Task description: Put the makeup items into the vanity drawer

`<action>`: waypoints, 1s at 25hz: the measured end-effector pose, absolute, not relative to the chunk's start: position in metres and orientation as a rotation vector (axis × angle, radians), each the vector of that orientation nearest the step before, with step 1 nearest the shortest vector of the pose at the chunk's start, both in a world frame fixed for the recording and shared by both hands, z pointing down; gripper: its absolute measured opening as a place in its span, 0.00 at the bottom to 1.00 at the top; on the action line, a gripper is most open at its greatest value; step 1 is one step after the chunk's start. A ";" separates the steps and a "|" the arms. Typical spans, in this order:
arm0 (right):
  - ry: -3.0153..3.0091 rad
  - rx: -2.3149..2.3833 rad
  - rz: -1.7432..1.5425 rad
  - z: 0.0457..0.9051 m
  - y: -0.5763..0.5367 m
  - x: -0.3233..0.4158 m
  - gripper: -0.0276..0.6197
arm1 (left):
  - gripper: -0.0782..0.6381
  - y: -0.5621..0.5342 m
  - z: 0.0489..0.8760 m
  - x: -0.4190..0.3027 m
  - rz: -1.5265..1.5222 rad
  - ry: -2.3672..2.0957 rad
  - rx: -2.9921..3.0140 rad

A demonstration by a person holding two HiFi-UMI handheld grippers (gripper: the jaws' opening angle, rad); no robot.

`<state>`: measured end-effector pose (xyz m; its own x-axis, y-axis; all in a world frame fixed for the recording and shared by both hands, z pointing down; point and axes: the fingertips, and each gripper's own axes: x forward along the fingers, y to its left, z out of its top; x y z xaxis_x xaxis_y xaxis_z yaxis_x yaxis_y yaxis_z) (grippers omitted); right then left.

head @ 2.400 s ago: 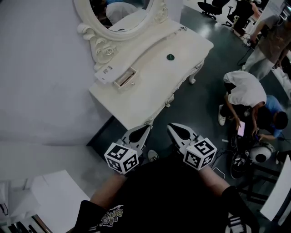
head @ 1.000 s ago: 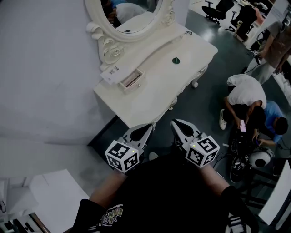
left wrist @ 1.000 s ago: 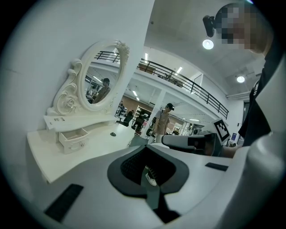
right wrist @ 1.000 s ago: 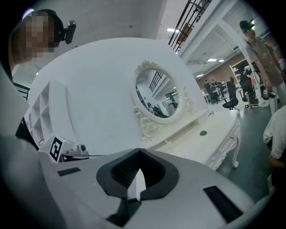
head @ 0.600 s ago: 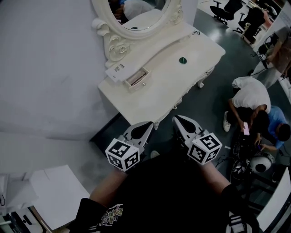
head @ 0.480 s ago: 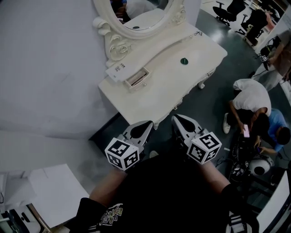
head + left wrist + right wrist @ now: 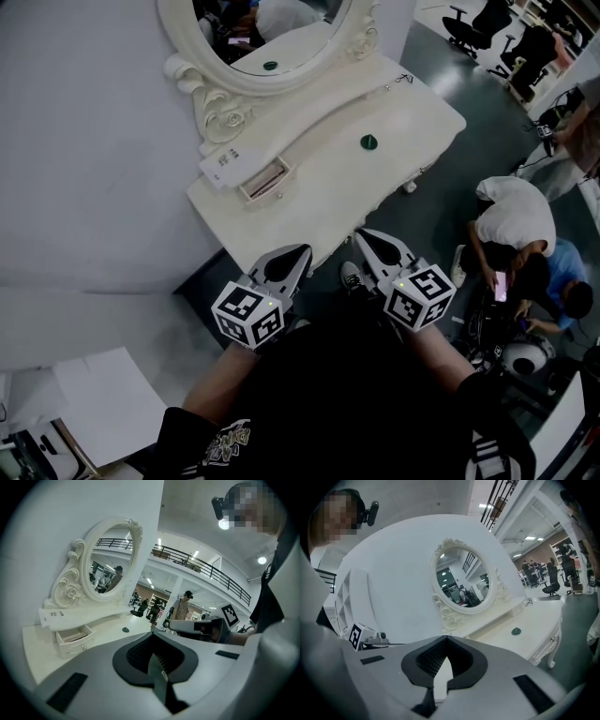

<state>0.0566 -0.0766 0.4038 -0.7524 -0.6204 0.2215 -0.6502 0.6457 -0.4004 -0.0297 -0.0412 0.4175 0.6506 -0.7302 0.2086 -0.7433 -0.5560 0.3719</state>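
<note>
The head view looks from high up, steeply down on the white vanity table (image 7: 328, 187), which is a little way off. The left gripper view sits low near the table and looks across its top to the mirror (image 7: 110, 562). The right gripper view also sits low and looks up at them. All three share both.

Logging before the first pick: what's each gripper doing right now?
Left gripper: shut, empty.
Right gripper: shut, empty.

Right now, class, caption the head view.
Shut, empty left gripper and right gripper face a white vanity with open drawer and green item.
</note>
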 end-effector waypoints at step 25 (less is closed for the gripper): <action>-2.749 0.973 0.731 0.446 -0.239 0.130 0.09 | 0.11 -0.201 0.451 0.051 0.053 -1.240 2.364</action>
<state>0.1300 -0.2392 0.4457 -0.7824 -0.5561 0.2802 -0.6218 0.6739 -0.3990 0.0513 -0.2014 0.4514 0.5917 -0.7683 0.2441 -0.7863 -0.4832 0.3851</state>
